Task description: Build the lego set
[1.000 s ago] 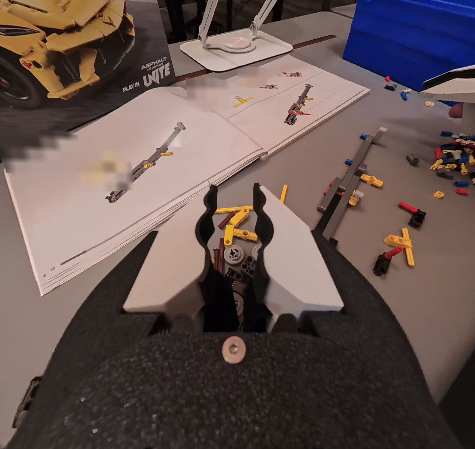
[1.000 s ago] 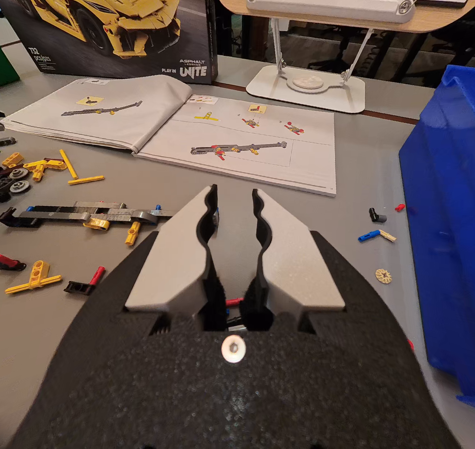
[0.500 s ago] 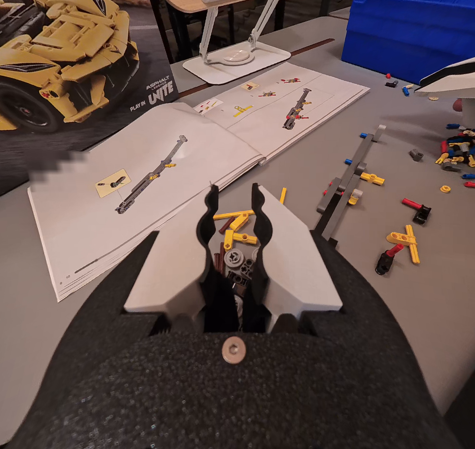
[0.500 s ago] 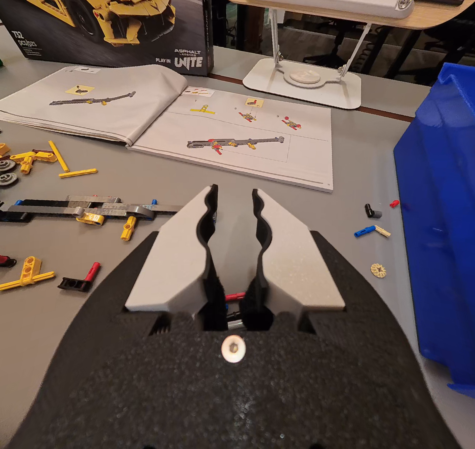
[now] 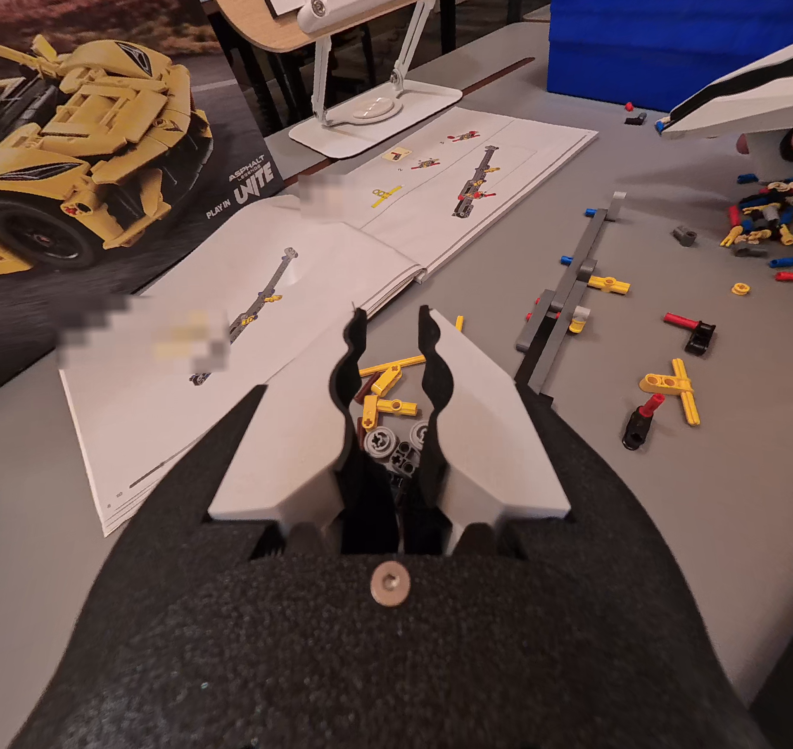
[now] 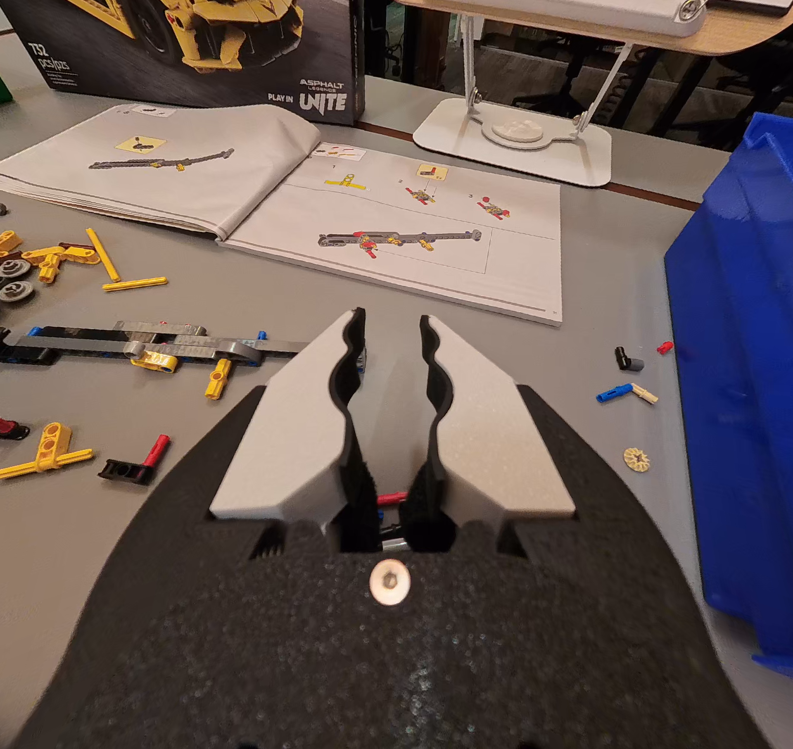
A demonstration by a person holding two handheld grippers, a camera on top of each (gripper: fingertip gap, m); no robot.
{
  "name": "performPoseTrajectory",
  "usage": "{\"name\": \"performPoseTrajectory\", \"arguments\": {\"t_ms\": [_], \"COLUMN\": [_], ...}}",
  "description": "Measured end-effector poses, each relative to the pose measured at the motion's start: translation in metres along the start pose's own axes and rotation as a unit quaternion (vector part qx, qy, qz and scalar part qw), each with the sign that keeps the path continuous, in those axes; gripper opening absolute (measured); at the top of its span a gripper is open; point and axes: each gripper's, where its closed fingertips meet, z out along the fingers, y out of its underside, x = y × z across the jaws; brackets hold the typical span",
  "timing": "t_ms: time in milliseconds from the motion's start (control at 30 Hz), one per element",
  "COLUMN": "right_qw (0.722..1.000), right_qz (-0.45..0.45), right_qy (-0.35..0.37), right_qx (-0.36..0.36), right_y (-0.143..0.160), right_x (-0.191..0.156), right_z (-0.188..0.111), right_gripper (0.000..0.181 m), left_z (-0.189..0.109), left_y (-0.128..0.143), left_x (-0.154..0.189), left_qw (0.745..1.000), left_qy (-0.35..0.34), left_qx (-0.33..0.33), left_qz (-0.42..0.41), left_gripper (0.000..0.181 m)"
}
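Note:
My left gripper (image 5: 390, 311) is open and empty, held above a small cluster of yellow connectors (image 5: 388, 402) and grey wheels (image 5: 379, 441) on the grey table. The long grey beam assembly (image 5: 566, 295) lies to its right; it also shows in the right wrist view (image 6: 150, 346). My right gripper (image 6: 391, 316) is open and empty, over bare table just right of the assembly's end. It also shows at the far right of the left wrist view (image 5: 729, 97). The open instruction booklet (image 6: 386, 222) lies beyond both grippers.
The set's box (image 6: 193, 20) and a white stand (image 6: 515, 140) are at the back. A blue bin (image 6: 738, 385) lines the right side. Loose pieces lie about: a yellow cross piece (image 6: 51, 449), a black connector with red pin (image 6: 133, 464), a tan gear (image 6: 636, 459), a mixed pile (image 5: 764, 226). The gap from one gripper's tips to the other's is roughly 25 centimeters. From the right gripper's tips to the tan gear (image 6: 636, 459) is close to 15 centimeters.
The left wrist view has tilted upward, showing more of the stand and box. The right gripper has drifted only slightly. Both stay open.

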Motion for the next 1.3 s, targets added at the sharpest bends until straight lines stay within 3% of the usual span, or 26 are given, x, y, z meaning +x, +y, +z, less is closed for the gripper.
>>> {"name": "performPoseTrajectory", "arguments": {"t_ms": [467,633,833,1300], "right_qw": [1.0,0.999,0.999,0.999], "right_qz": [-0.012,-0.024,-0.021,-0.023], "right_qy": [-0.012,-0.033,-0.034,-0.04], "right_qx": [0.0,0.009,0.008,0.006], "right_y": [-0.001,-0.004,-0.004,-0.003], "right_x": [-0.006,-0.017,-0.017,-0.019], "right_z": [0.001,0.001,0.001,0.001], "right_gripper": [0.025,0.026,0.026,0.025], "left_z": [0.0,-0.003,-0.015,-0.013], "left_y": [-0.001,-0.009,-0.014,0.002], "left_x": [0.008,0.032,0.087,0.102], "left_qw": [1.0,0.997,0.978,0.971], "left_qy": [0.014,0.068,0.187,0.207], "left_qx": [0.003,0.025,0.048,0.016], "left_qz": [0.018,0.034,0.074,0.118], "left_gripper": [0.021,0.021,0.021,0.017]}}
